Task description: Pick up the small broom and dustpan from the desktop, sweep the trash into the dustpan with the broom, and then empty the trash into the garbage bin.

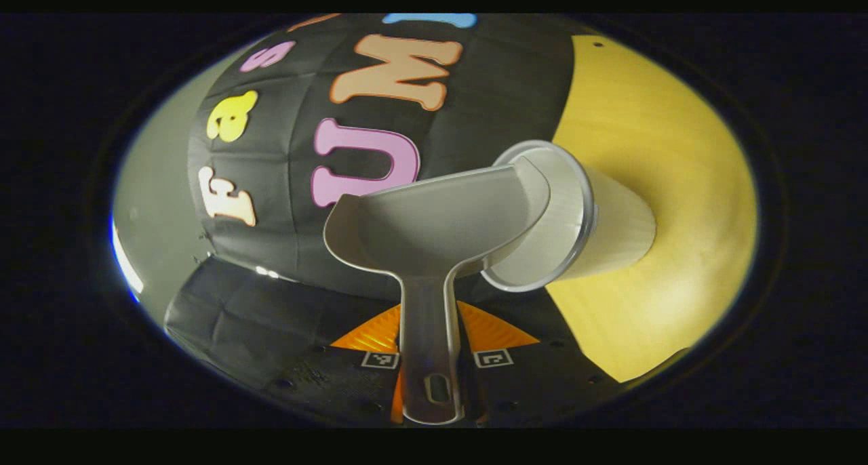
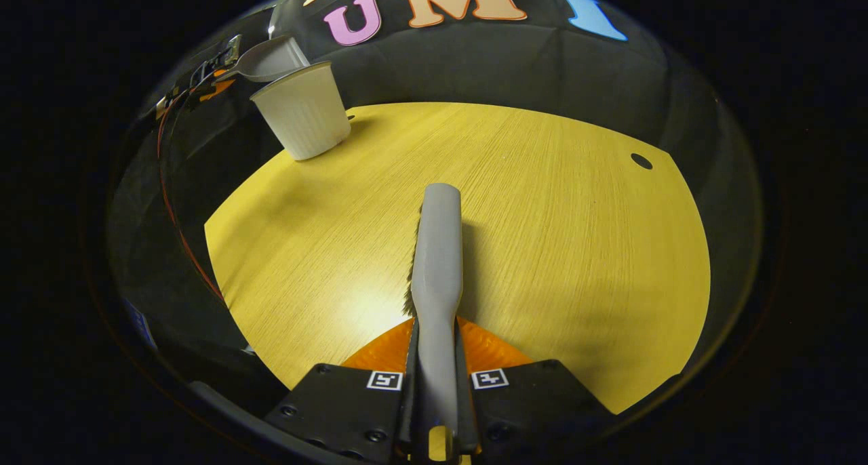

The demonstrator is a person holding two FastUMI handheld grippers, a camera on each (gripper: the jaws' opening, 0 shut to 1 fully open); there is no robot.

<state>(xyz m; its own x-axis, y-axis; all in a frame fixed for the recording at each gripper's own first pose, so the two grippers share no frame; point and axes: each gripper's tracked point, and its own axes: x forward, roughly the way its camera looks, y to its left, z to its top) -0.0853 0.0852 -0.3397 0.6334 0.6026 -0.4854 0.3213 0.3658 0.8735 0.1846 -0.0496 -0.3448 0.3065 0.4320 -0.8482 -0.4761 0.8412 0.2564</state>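
In the left gripper view my left gripper (image 1: 430, 339) is shut on the handle of the grey dustpan (image 1: 434, 231). The pan is tipped so its mouth pokes into the open top of the white ribbed garbage bin (image 1: 597, 228), which stands on the yellow wooden desktop (image 1: 651, 139). No trash shows inside the pan. In the right gripper view my right gripper (image 2: 436, 353) is shut on the handle of the small grey broom (image 2: 437, 248), held over the desktop (image 2: 542, 200) with its bristles edging its left side. Far off at upper left stand the bin (image 2: 304, 109), the dustpan (image 2: 271, 58) and the left gripper (image 2: 203, 78).
The black cloth wall (image 1: 475, 112) rises behind the desk. A small dark hole (image 2: 641, 160) marks the desktop near its far right edge. A red cable (image 2: 178, 228) runs down along the desk's left edge.
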